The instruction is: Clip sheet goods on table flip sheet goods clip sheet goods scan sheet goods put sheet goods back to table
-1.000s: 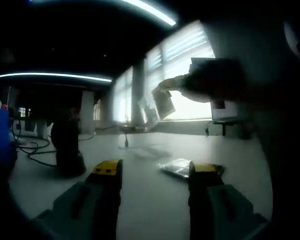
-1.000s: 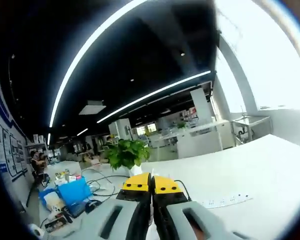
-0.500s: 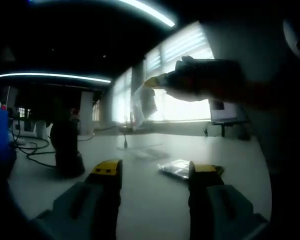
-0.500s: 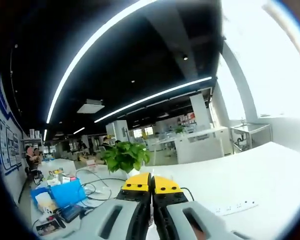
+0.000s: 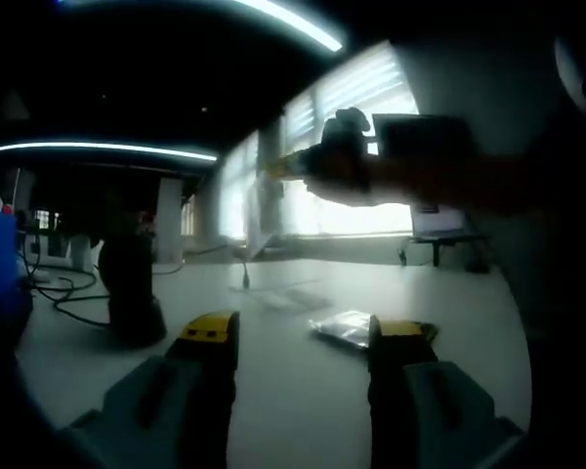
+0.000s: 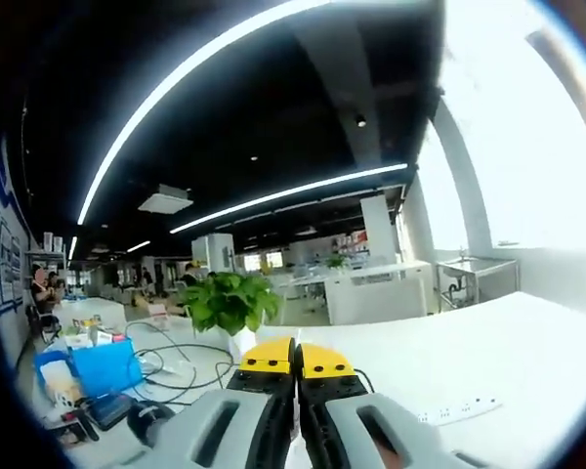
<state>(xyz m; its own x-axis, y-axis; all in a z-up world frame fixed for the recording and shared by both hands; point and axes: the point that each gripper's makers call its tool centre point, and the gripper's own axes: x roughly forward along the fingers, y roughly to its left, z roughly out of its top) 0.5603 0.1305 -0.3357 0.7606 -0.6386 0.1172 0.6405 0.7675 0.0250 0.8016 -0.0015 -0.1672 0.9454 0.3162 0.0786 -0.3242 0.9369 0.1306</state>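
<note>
Left gripper (image 5: 296,337) sits low over the white table (image 5: 303,391), its yellow-tipped jaws spread well apart with nothing between them. A clear packet (image 5: 347,328) lies flat on the table just beyond the jaw on the view's right, partly hidden behind that tip. Raised above the table and backlit by the window (image 5: 356,147), the right gripper (image 5: 278,166) enters the left gripper view from the right, carried by a dark hand (image 5: 391,171). A thin sheet (image 5: 257,210) hangs edge-on from its yellow tip; it shows as a pale narrow sliver and its face cannot be read. A dark upright device (image 5: 129,288) stands on the table to the left, with cables (image 5: 68,293) trailing beside it and a blue object (image 5: 0,274) at the far left edge. In the right gripper view, the right gripper's (image 6: 296,357) jaws are pressed together, with only a thin seam between the yellow tips; the sheet itself cannot be made out in that seam. Beyond them stand a potted plant (image 6: 230,303), a blue box (image 6: 103,366) among cables and clutter at the left, and a white power strip (image 6: 459,408) lying on the table at the right. Ceiling light strips (image 6: 293,191) run across the dark ceiling.
</note>
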